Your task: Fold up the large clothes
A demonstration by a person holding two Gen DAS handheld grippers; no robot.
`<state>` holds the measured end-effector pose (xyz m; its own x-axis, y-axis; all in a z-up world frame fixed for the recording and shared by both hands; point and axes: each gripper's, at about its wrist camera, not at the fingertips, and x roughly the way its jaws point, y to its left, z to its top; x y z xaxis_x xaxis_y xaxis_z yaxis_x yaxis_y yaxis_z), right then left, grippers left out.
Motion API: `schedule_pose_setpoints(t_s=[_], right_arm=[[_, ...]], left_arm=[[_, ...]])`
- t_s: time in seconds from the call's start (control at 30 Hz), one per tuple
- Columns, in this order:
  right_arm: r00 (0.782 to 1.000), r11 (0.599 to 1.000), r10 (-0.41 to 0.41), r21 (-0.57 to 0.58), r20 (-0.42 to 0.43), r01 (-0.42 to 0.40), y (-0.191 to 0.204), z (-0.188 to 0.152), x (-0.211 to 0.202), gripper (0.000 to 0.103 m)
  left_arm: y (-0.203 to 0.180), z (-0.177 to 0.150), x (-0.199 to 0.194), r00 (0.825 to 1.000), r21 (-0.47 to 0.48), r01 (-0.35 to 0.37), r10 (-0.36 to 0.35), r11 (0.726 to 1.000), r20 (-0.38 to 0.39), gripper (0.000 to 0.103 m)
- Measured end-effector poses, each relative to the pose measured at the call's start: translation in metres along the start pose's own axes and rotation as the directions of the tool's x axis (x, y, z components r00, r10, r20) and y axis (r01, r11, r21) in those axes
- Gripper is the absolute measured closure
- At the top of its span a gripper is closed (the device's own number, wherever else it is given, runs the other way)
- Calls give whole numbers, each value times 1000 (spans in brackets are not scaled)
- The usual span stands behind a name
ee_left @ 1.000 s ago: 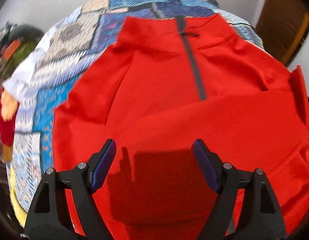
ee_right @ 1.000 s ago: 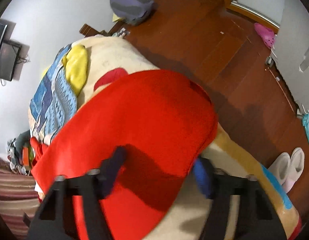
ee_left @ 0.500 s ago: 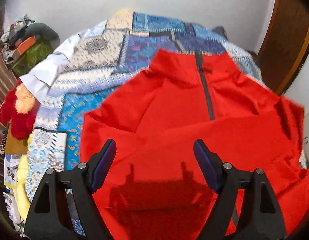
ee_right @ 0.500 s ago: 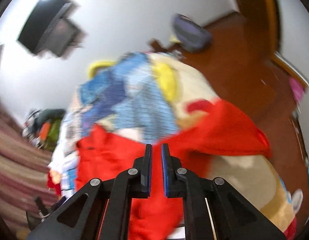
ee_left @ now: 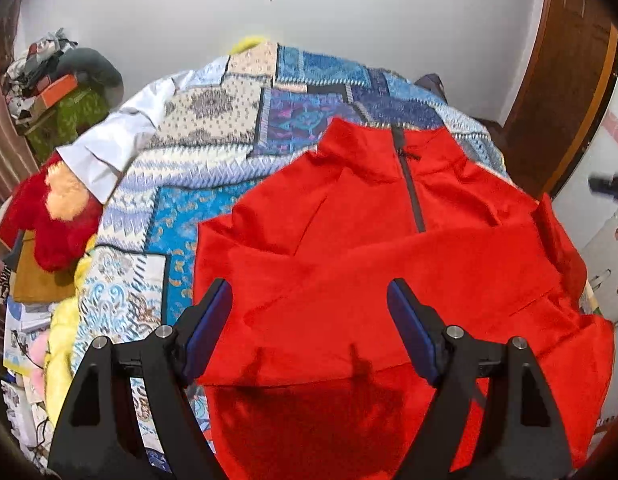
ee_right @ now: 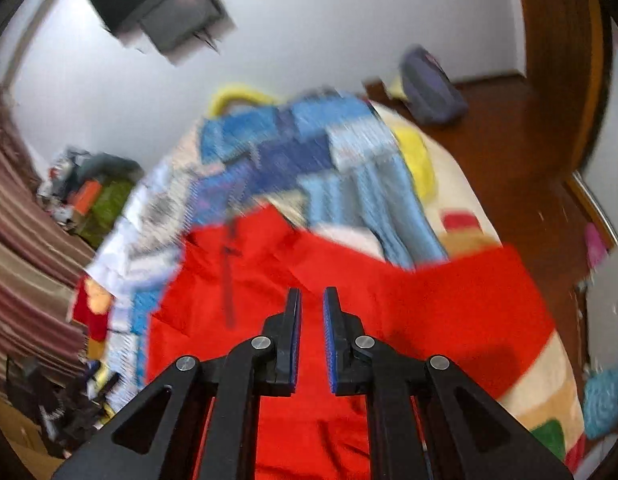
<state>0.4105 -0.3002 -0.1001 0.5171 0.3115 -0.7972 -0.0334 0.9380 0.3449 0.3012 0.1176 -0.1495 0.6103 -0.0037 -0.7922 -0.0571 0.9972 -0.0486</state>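
Observation:
A large red zip-neck top (ee_left: pixel 389 248) lies spread on a bed covered by a blue patchwork quilt (ee_left: pixel 237 120), its collar pointing away from me. A sleeve or side panel is folded across its front. My left gripper (ee_left: pixel 309 308) hovers above the top's lower part, wide open and empty. In the right wrist view the same red top (ee_right: pixel 429 300) lies below my right gripper (ee_right: pixel 309 308), whose fingers stand nearly together with a narrow gap and nothing between them. That view is blurred.
A red plush toy (ee_left: pixel 53 216) lies at the bed's left edge. A cluttered pile (ee_left: pixel 57 76) stands by the left wall. A TV (ee_right: pixel 165 12) hangs on the wall. A bag (ee_right: pixel 429 88) lies on the wooden floor, with a door frame (ee_left: pixel 565 92) at right.
My left gripper has pulled back and up, so more of the quilt shows. My right gripper has let go of the red cloth, closed to a narrow gap and swung up over the bed.

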Motion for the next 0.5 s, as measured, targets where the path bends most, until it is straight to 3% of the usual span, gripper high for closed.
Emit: schedule_pose_setpoints(t_s=[0.07, 0.13, 0.23, 0.27, 0.33, 0.5], right_arm=[[993, 997, -82, -22, -83, 81, -27, -14, 21, 96], [970, 982, -183, -72, -163, 173, -51, -30, 45, 96], [893, 931, -359, -175, -271, 321, -89, -59, 83, 96], [891, 926, -366, -197, -268, 322, -98, -67, 88, 96], [925, 935, -324, -212, -200, 282, -107, -76, 81, 96], [908, 897, -395, -273, -140, 349, -115, -89, 74, 96]], left_arm=[[-1, -5, 10, 1000, -3, -4, 3, 1000, -24, 24], [-5, -9, 22, 999, -10, 0, 0, 1000, -54, 24], [-12, -12, 39, 995, -25, 17, -19, 1000, -100, 24], [-15, -13, 43, 993, -29, 21, -24, 999, -112, 24], [-20, -13, 51, 991, -36, 26, -30, 999, -132, 24], [-34, -11, 63, 986, -47, 41, -48, 998, -161, 24]])
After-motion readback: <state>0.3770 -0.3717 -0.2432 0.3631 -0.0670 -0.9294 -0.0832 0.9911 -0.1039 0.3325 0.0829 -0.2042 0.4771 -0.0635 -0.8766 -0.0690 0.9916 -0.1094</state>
